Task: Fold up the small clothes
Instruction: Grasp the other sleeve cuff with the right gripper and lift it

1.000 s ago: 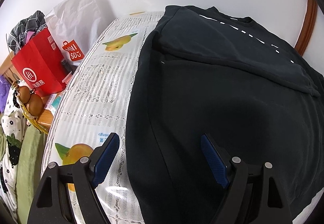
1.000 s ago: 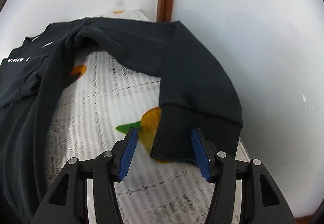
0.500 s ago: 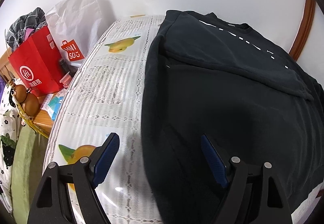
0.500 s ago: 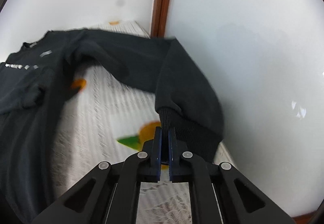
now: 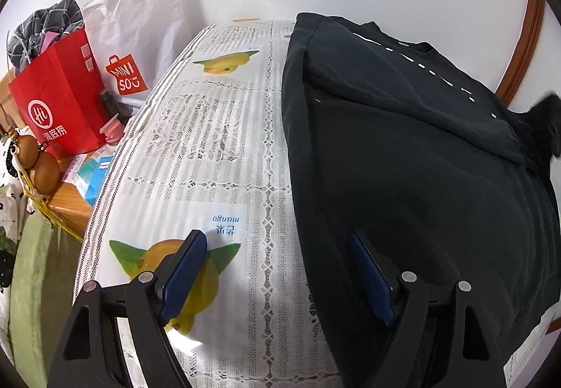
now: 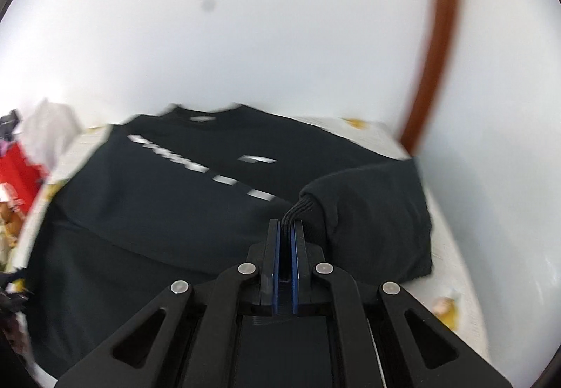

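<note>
One black sweatshirt (image 5: 420, 177) on table, right gripper (image 6: 286, 230) clamping one cuff (image 6: 298, 209) — left gripper (image 5: 277, 269) gaping, empty

One black sweatshirt (image 5: 403, 160), two paper bags (image 5: 59, 100)

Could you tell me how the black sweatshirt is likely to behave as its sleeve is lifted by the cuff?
Probably floppy: the black sweatshirt drapes, and its sleeve sags behind the right tool, which pinches the cuff. The bunched ribbing suggests a secure grip.
</note>
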`<move>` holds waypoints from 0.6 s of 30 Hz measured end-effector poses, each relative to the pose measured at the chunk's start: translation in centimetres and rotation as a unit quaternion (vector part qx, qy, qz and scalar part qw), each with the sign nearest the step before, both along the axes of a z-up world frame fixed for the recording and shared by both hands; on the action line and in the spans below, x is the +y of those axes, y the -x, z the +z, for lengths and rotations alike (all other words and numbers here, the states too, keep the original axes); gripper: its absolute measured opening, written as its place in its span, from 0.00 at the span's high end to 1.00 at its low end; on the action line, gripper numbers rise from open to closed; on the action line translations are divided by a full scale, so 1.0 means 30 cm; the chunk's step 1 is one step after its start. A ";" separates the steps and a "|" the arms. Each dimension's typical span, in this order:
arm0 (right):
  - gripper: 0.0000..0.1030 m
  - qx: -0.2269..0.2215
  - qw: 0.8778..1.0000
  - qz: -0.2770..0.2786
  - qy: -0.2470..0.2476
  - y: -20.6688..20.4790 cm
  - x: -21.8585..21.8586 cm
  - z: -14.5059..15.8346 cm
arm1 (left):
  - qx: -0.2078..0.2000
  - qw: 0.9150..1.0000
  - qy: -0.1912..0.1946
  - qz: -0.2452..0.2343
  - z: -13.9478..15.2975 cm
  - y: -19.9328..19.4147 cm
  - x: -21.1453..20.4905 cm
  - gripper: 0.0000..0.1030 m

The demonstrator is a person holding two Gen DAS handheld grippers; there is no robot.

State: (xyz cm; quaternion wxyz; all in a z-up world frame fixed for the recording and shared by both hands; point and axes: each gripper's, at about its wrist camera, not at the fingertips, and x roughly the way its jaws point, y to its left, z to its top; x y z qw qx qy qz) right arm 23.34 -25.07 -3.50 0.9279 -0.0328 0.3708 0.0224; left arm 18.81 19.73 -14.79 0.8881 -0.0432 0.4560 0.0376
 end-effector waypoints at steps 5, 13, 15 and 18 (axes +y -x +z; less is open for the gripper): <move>0.95 0.010 0.997 0.079 -0.021 -0.104 0.325 0.023 | -0.003 1.000 -0.005 -0.007 -0.003 -0.001 -0.006 0.21; 0.95 0.027 0.984 0.166 -0.064 -0.258 0.654 -0.017 | -0.015 1.000 -0.021 -0.010 -0.017 0.007 -0.016 0.16; 0.95 0.032 0.981 0.178 -0.076 -0.295 0.714 -0.029 | -0.015 1.000 -0.020 -0.009 -0.017 0.008 -0.015 0.15; 0.95 0.045 0.977 0.186 -0.097 -0.360 0.790 -0.069 | -0.013 1.000 -0.020 -0.007 -0.017 0.006 -0.014 0.13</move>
